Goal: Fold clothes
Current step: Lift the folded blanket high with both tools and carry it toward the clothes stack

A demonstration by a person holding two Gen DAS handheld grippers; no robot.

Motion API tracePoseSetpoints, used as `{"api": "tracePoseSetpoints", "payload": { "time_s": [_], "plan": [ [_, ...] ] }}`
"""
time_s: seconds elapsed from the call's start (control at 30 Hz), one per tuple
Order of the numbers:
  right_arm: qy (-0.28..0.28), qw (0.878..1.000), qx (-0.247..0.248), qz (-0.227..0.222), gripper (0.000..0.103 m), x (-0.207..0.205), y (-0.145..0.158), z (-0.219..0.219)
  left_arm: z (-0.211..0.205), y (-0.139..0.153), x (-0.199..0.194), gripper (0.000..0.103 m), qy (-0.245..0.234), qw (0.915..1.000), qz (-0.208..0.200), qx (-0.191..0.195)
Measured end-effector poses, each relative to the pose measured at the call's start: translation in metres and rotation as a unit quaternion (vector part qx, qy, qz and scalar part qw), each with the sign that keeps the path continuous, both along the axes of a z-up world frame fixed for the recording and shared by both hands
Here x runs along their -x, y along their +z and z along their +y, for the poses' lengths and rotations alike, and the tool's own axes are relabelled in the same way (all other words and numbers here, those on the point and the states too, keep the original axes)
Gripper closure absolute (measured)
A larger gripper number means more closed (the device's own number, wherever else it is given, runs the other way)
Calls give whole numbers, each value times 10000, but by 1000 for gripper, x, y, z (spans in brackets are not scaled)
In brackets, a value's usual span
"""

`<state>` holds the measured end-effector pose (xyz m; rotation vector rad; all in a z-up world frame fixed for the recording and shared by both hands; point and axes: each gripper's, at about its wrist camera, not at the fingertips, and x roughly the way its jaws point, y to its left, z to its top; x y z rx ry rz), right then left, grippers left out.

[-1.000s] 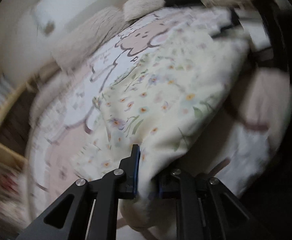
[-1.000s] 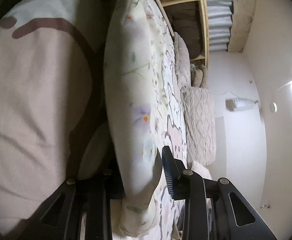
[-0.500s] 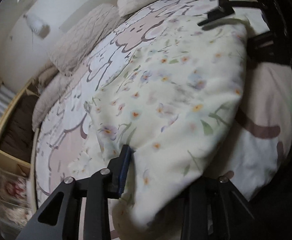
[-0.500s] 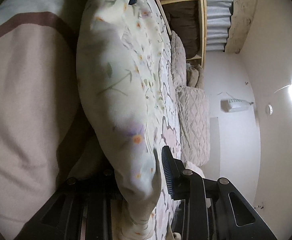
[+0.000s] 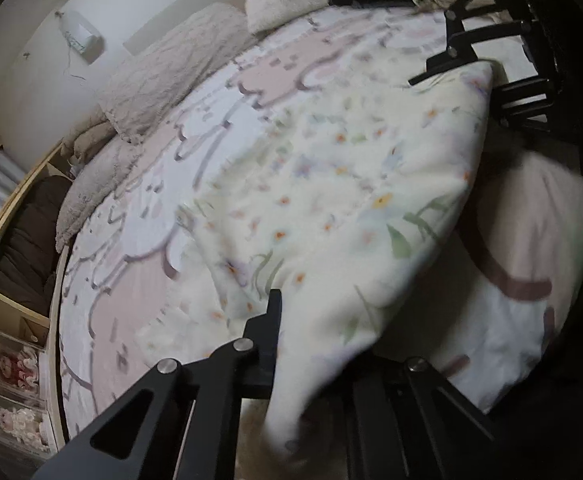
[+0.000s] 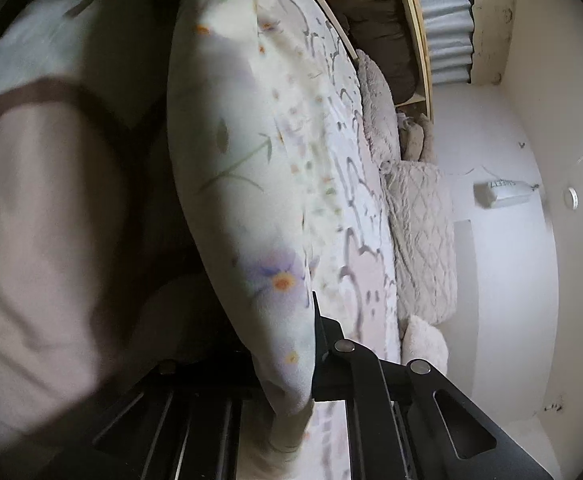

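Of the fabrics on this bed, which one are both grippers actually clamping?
The cream floral garment: left gripper and right gripper each pinch an edge. The pink cartoon bedspread and quilted pillows lie untouched.

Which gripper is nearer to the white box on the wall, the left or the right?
I cannot tell. Each gripper, left and right, clamps a corner of the floral cloth near the bed's edge, far across the bed from the white box.
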<state>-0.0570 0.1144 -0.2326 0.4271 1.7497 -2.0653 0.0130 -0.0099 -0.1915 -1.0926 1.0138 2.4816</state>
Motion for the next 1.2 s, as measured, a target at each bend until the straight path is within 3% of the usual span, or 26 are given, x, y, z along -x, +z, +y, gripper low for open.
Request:
{"api": "tracePoseSetpoints", "payload": {
  "time_s": [0.17,0.33,0.5,0.67,0.77,0.87,1.03,1.2],
  "plan": [
    [-201,9997,58,129,95,44,65,6,11,73,42,96,-337,9976,596,56],
    [-883,9941,-14,636,96,83,155,64,61,164,79,96,-933,9891,985,-574],
    [-1654,9793,-129,1159,96,111,242,137,137,247,107,96,-1615,9678,1239,-1477],
    [-2416,9554,-406,1651,95,117,303,230,232,310,131,96,-2132,9445,1326,-2116],
    [-2863,9366,-570,1938,95,121,339,286,285,335,146,96,-2315,9340,1221,-2430],
    [-3295,9151,-731,2207,95,124,374,341,332,344,156,96,-2437,9292,1240,-2486],
    [-3660,9006,-977,2134,95,132,365,412,407,334,169,95,-2755,9288,1324,-2094],
    [-3773,8925,-1232,2143,95,146,336,459,459,305,174,95,-3012,9288,1756,-1257]
  ]
}}
